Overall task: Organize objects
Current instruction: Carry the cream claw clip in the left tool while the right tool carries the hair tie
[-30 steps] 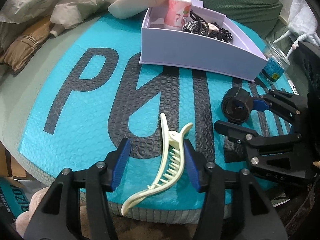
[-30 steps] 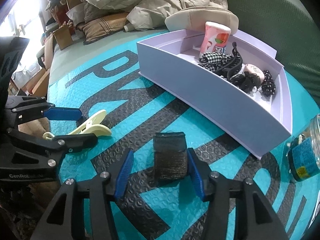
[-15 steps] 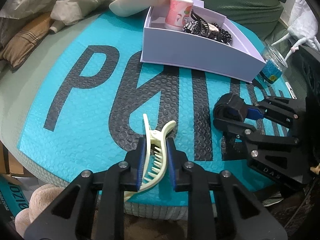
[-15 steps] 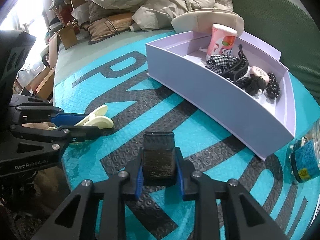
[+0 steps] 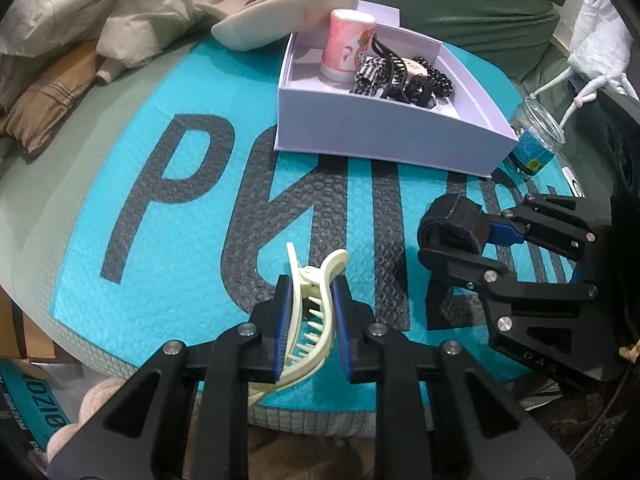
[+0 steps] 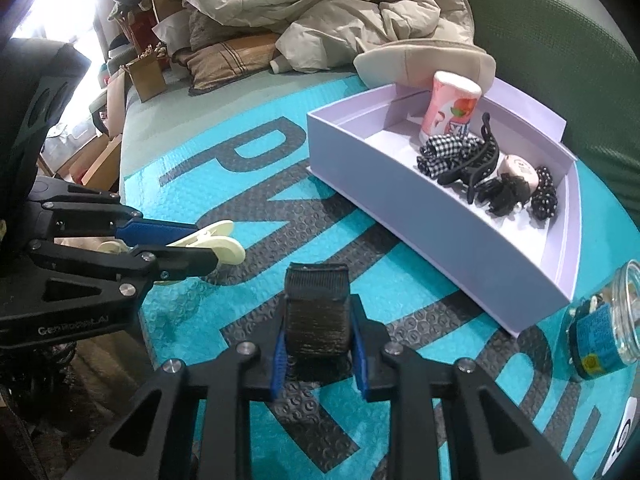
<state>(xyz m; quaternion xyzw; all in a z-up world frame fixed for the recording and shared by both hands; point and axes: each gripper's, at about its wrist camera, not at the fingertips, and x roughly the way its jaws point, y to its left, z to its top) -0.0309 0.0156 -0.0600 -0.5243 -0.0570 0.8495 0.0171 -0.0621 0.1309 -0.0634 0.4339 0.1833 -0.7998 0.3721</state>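
I have both grippers loaded: my left gripper (image 5: 307, 326) is clamped narrow on the cream claw clip (image 5: 310, 320), its hinge end poking out past the fingertips and its tail curving back below the pads, and my right gripper (image 6: 318, 344) is pinched on the black band roll (image 6: 317, 312), which stands upright between the pads with its top above the tips. Both loads look to be just off the teal mat (image 5: 180, 240). The step in hand, as I judge it, is carrying them ahead to the lilac box (image 6: 440, 236), which sits well beyond both sets of fingers. I want to lift enough to clear its near wall, keep the squeeze steady so the clip's jaws do not spring, and release over the bare floor at the box's near end, short of the black clips and pink cup. The right view shows that free floor and the glass jar (image 6: 604, 332) off to the right of the fingers; the left view shows the roll's hollow core from the side, which the right view cannot.
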